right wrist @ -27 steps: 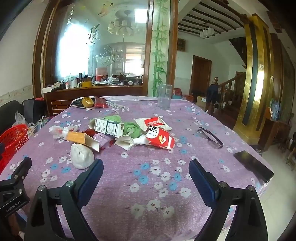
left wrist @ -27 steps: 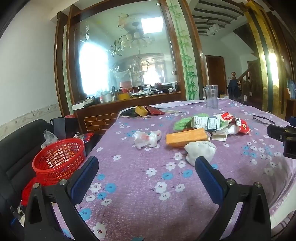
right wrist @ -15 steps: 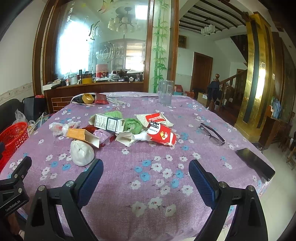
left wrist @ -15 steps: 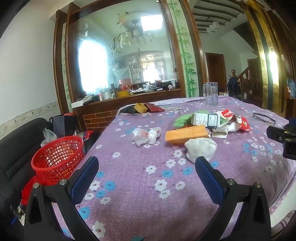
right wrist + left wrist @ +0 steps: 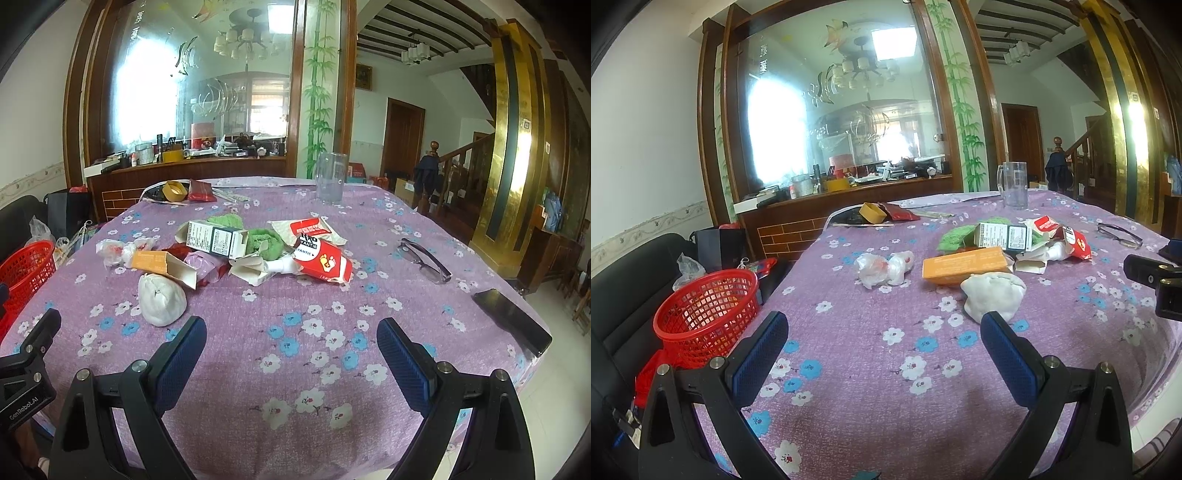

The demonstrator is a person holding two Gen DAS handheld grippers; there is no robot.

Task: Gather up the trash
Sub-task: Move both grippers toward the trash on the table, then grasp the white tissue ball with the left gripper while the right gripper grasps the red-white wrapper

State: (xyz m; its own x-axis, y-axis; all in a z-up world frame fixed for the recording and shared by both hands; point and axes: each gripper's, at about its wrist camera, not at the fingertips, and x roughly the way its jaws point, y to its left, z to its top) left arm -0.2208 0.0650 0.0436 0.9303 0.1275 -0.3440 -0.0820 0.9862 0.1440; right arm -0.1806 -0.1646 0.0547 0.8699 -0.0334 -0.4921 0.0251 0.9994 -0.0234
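Trash lies mid-table on a purple flowered cloth [image 5: 871,373]: a white crumpled wad [image 5: 993,295] [image 5: 161,300], an orange box [image 5: 964,264] [image 5: 162,263], a clear plastic wrapper [image 5: 881,268] [image 5: 118,250], a white printed box [image 5: 216,238], green cloth [image 5: 262,240] and a red-and-white packet [image 5: 323,260]. A red mesh basket [image 5: 705,314] [image 5: 26,269] stands off the table's left side. My left gripper [image 5: 882,352] is open and empty, short of the white wad. My right gripper [image 5: 291,350] is open and empty, over the near cloth.
A glass mug [image 5: 330,177], eyeglasses [image 5: 424,260] and a black phone [image 5: 511,319] lie on the right part of the table. A yellow tape roll [image 5: 174,190] and a red packet [image 5: 201,190] sit at the far edge. A black sofa [image 5: 617,280] is behind the basket.
Both grippers have moved slightly forward toward the trash pile. Both stay open and empty.
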